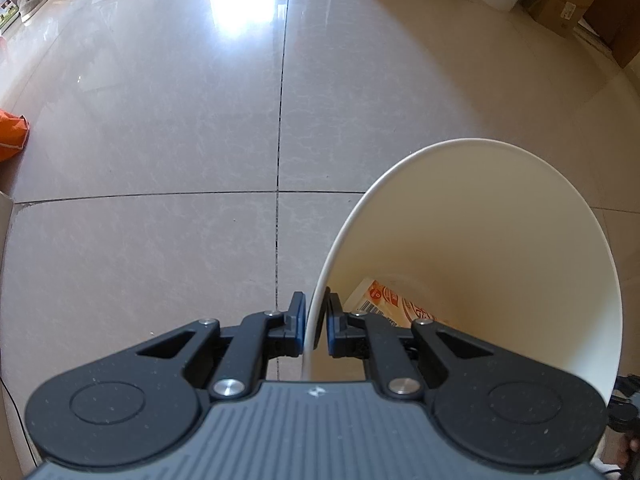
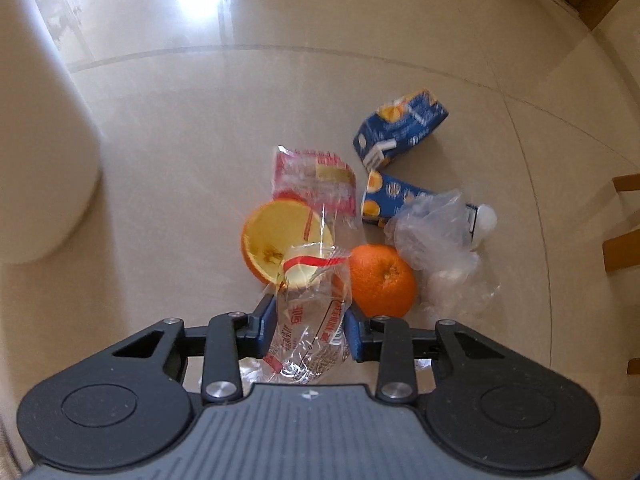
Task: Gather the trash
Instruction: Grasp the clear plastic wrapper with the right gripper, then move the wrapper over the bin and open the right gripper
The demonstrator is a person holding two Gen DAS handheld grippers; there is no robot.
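- Your right claw (image 2: 308,330) has a clear plastic wrapper (image 2: 310,320) between its pads; the pads touch the wrapper on both sides and appear clamped on it.
- Lift it straight up and slowly, because the top of the wrapper lies over the orange half (image 2: 280,244) and could drag it.
- Keep the grip firm, since I judge that thin film slips easily.
- Your left claw (image 1: 316,326) is pressed together on the rim of the white bin (image 1: 480,220); hold the bin steady and bring the wrapper over its opening.
- The bin already holds one printed packet (image 1: 384,304) at the bottom.
- On the floor (image 2: 200,140) beyond the right claw you have the rest of the trash, close together: one orange half, one whole orange (image 2: 382,280), one pink wrapper (image 2: 316,180), two blue juice cartons (image 2: 404,128), one crumpled clear bag (image 2: 436,236) and one small white object (image 2: 484,220) that I cannot identify.
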